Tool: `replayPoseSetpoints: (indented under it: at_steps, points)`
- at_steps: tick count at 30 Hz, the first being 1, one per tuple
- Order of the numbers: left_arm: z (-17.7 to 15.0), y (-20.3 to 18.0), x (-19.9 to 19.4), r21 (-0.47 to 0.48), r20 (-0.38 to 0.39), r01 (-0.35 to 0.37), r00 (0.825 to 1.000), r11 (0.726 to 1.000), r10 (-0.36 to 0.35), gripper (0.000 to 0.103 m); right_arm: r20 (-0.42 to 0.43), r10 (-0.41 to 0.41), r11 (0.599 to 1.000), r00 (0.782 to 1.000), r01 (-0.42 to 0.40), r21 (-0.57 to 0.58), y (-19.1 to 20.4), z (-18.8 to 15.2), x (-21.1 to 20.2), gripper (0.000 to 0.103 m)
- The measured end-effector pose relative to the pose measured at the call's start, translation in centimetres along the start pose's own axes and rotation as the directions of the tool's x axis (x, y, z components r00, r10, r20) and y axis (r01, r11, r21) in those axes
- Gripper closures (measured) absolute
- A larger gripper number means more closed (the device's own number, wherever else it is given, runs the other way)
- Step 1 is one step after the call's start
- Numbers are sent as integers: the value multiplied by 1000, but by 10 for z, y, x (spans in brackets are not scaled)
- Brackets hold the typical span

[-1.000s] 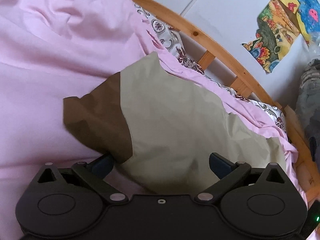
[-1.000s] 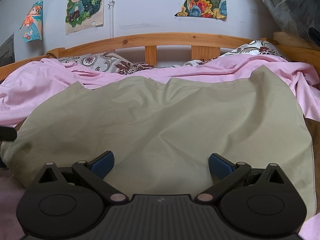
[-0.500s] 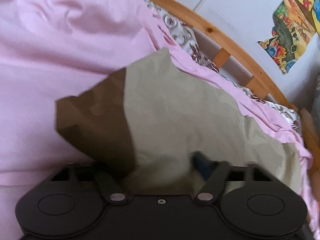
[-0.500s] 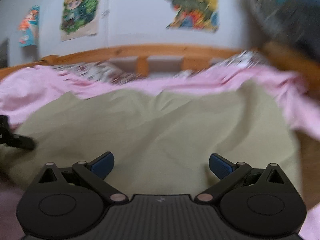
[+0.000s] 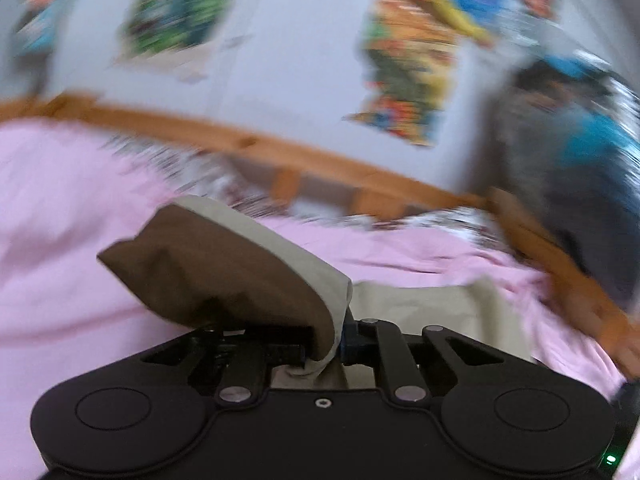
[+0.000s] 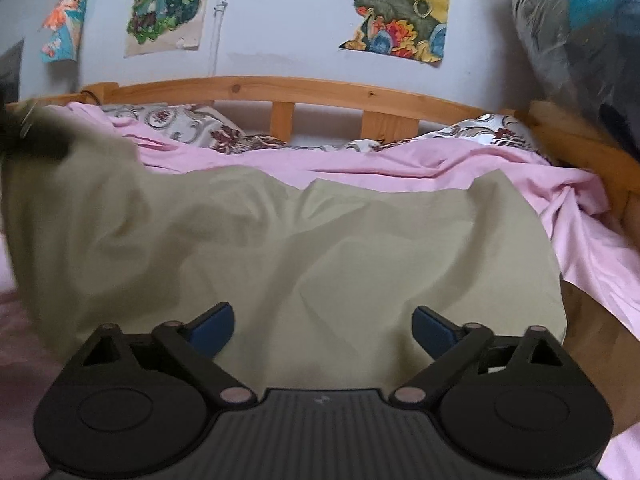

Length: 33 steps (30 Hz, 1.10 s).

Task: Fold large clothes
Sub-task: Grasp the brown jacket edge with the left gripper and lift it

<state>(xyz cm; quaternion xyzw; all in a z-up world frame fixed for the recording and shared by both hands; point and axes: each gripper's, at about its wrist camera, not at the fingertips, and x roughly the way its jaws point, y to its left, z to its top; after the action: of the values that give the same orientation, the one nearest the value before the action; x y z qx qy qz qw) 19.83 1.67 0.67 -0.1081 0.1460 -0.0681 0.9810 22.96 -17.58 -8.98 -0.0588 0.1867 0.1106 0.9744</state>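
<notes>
Olive-green garment (image 6: 320,248), large, lying spread on a bed over a pink sheet (image 6: 472,160); brown inner face (image 5: 216,272) shown where one corner is turned up; cloth creased across the middle, its far edge near the patterned pillows (image 6: 180,124) and the wooden headboard (image 6: 280,88).

Left tool (image 5: 324,350): jaws have just been closing and now pinch a fold of the garment between the pads; the gripped corner rises above the tool and curls back over its left finger; the rest of the cloth trails away to the right, low on the sheet; view badly blurred.

Right tool (image 6: 322,324): jaws wide apart, though they have just been closing a little; blue pads (image 6: 212,322) clear of each other, nothing clamped; garment lies directly under and ahead of the tool, filling the gap between the fingers; whether the tips touch the cloth cannot be told.

Left edge of the right wrist view: garment lifted, dark blurred shape (image 6: 36,144) at the raised corner.

Wall behind: several colourful drawings (image 6: 396,12).
</notes>
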Motion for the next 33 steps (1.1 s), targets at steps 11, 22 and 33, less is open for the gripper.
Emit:
replayPoseSetpoints:
  at_steps: [11,22,33]
  points:
    - [19,-132,66,332,-202,481,876,811,-437,90,-91,78,995,993,-83,-53,-56,0,-30,35]
    - [-35,-192,119,404,-422,641,763,652,-489,89,-54,-310,947,949,313,67,-179,0,-58,23]
    - [-75,-215,125,474,-457,688,725,549,-515,35,149,-268,881,952,179,437,-234,-3,-81,2]
